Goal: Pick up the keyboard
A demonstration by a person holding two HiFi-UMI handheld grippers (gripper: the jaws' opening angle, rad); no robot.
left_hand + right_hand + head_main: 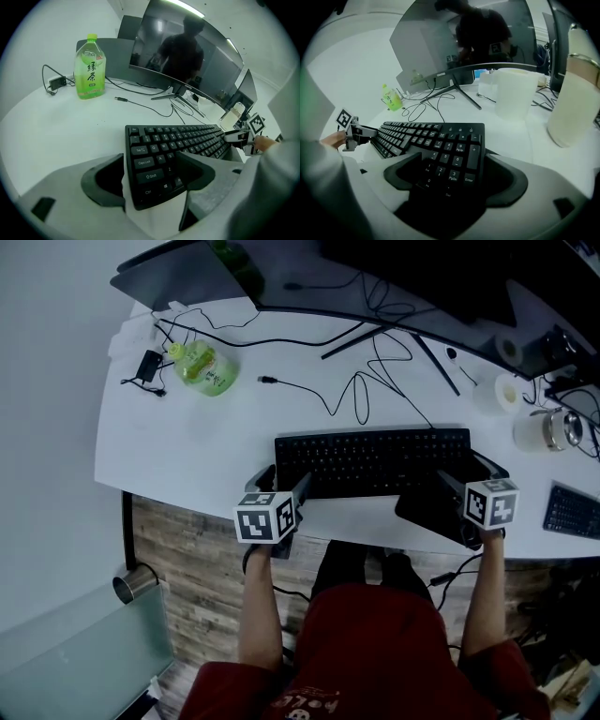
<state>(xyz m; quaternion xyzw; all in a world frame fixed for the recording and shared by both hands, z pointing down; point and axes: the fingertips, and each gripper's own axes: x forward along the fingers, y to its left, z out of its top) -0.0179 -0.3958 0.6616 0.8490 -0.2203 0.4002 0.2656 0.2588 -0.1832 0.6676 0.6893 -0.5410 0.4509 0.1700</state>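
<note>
A black keyboard (pixel 375 460) lies flat on the white desk (pixel 187 456), near its front edge. My left gripper (pixel 281 482) is at the keyboard's left end. In the left gripper view its jaws (pixel 154 173) stand wide apart, one on the bare desk beside the edge, the other over the keys; the keyboard's (pixel 178 140) corner is between them. My right gripper (pixel 472 474) is at the right end. There it (pixel 454 176) straddles the number pad of the keyboard (pixel 436 138), jaws wide. Neither set of pads visibly presses on it.
A green tea bottle (pixel 202 367) stands far left. A curved monitor (pixel 375 287) spans the back, with loose cables (pixel 356 390) in front of it. A dark pad (pixel 427 512) lies under the keyboard's right end. White rolls (pixel 506 390) and a second keyboard (pixel 572 512) sit at the right.
</note>
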